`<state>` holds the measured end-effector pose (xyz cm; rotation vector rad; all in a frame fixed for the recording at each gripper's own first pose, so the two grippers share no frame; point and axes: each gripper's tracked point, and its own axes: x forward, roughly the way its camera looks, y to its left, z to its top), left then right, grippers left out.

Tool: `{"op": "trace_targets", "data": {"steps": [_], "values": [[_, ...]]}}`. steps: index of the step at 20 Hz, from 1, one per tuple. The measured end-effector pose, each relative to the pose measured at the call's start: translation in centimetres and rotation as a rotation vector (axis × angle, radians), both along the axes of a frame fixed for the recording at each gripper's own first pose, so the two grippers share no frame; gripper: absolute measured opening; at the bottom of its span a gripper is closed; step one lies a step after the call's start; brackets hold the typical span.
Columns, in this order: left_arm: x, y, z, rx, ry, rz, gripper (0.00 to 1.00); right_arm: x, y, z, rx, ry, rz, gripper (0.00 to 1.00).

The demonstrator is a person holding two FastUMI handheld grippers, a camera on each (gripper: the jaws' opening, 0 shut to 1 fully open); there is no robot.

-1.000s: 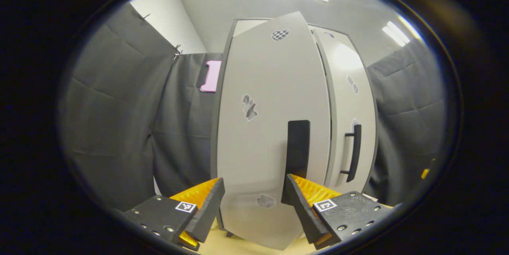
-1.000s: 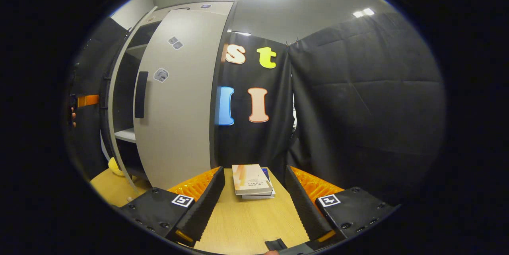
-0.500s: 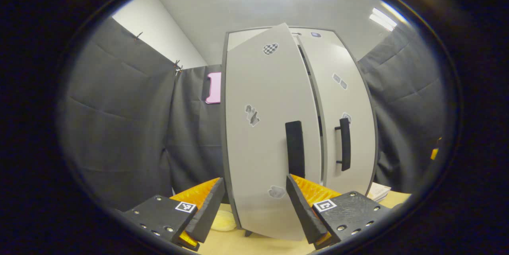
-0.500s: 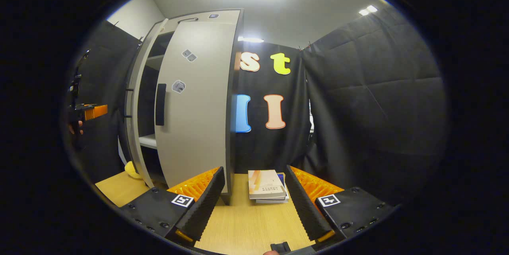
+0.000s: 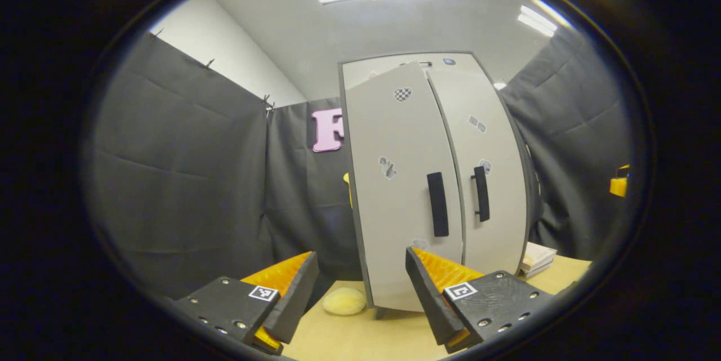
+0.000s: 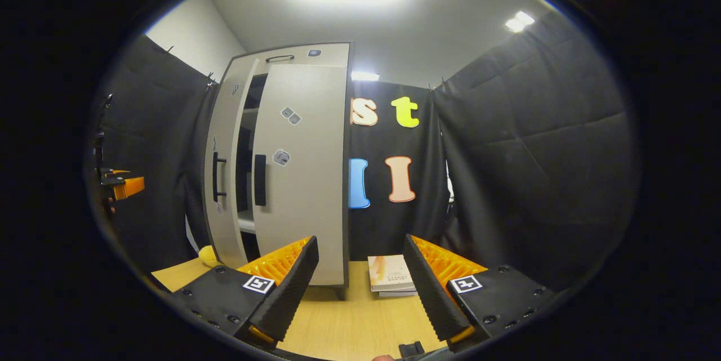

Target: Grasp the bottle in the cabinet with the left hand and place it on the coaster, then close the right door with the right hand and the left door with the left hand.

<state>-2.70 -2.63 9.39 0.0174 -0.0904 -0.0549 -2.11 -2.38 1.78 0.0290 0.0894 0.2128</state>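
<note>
A tall grey cabinet [image 5: 388, 68] stands on the wooden table [image 5: 394, 338] a little beyond my left gripper [image 5: 360, 299], which is open and holds nothing. The left door [image 5: 394, 197] stands slightly ajar; its dark handle [image 5: 437, 212] is above my right-hand finger. The right door [image 5: 495, 181] lies flush with the cabinet. In the right gripper view the left door [image 6: 222, 141] leaves a narrow gap with a dark inside and a shelf edge [image 6: 246, 224], beside the right door [image 6: 307, 181]. My right gripper [image 6: 360, 293] is open over the table, away from the cabinet.
A pale yellow round pad [image 5: 345, 301] lies on the table by the cabinet's left foot. Stacked books [image 6: 391, 275] lie right of the cabinet. Black cloth walls close in on all sides. The left gripper [image 6: 121, 186] shows far left in the right gripper view.
The left door has swung from wide open to nearly shut. Both grippers have drawn back from the cabinet, which now looks smaller in both views.
</note>
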Motion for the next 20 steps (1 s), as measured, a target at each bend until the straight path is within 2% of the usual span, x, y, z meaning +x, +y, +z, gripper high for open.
{"op": "trace_targets", "data": {"steps": [5,9,19,20], "values": [[-3.4,2.1,-1.2,0.021,0.009,0.010,0.92,-3.7,-0.9,0.3,0.004,-0.012,-0.028,0.97],[-5.3,3.4,-2.4,0.015,0.023,0.025,0.91,-5.2,-1.7,0.4,0.025,-0.026,-0.047,0.97],[-6.5,6.6,-3.7,0.016,0.041,0.074,0.89,-4.9,-1.7,1.0,0.021,-0.053,-0.031,0.95],[-6.5,6.7,-3.6,0.015,0.039,0.078,0.89,-4.7,-1.7,1.0,0.018,-0.056,-0.032,0.97]]}}
